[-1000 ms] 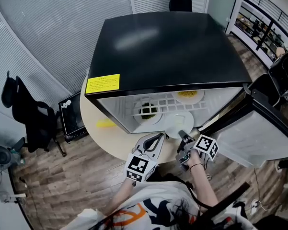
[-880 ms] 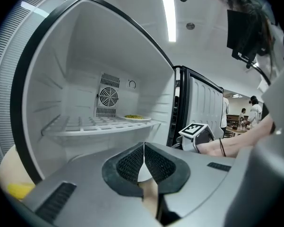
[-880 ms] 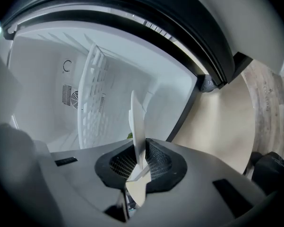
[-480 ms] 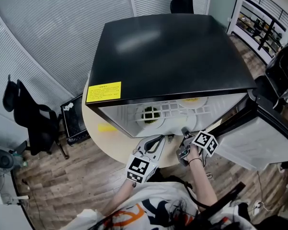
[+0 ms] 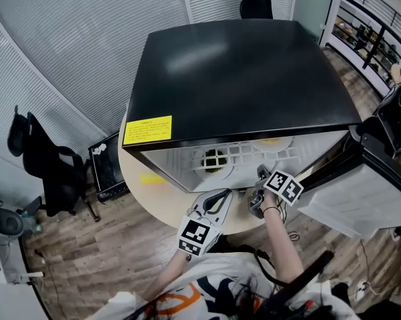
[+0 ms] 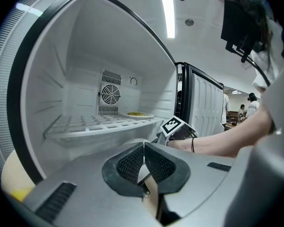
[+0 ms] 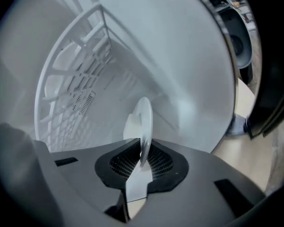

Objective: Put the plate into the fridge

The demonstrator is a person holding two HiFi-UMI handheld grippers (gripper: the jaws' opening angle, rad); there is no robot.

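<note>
Plate [image 7: 141,119] stands edge-on, pinched in right claw [image 7: 141,161].

Ahead of your right gripper [image 5: 259,174], room under the wire shelf [image 7: 71,79] is free; the open door [image 5: 350,202] stands at right.

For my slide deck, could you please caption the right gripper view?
Right hand-held gripper holds a white plate edge-on by its rim, facing the fridge interior.
</note>
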